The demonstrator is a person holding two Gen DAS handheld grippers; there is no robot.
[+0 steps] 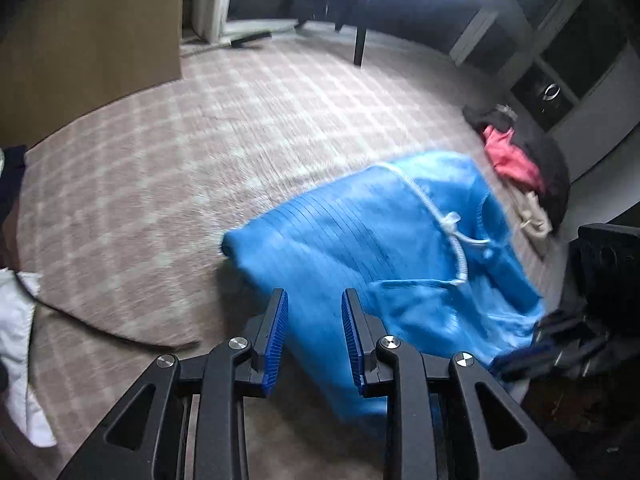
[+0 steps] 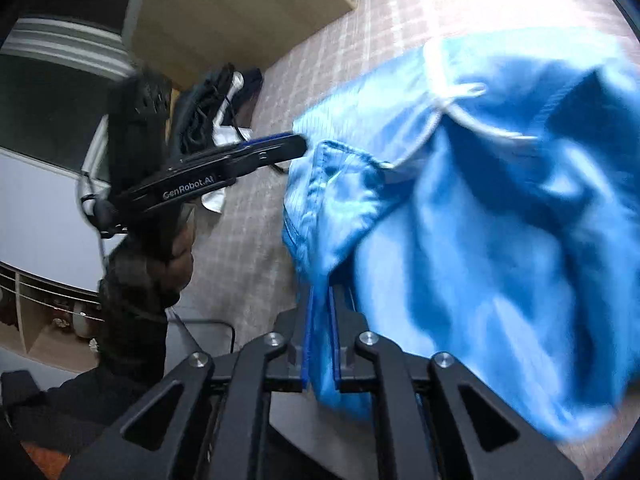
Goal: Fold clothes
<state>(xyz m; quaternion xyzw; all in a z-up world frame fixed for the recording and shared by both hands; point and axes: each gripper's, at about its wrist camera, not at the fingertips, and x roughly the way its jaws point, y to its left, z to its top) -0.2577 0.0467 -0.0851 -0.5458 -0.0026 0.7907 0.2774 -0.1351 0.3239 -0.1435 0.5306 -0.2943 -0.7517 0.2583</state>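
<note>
A lived-in room of a home is showing here: a checked carpet (image 1: 248,128) is covering the floor ahead of the left claw (image 1: 314,312), a heap of clothes (image 1: 524,168) is lying beyond it to the right against a white glass-fronted cabinet (image 1: 560,60).

Left hand-held gripper (image 1: 314,300) stands parted; right hand-held gripper (image 2: 320,292) clamped

A blue ribbed garment with a white drawstring (image 1: 384,240) lies on the checked carpet (image 1: 200,140). A heap of red, beige and dark clothes (image 1: 524,172) sits behind it, right, beside a cabinet (image 1: 560,60).
</note>
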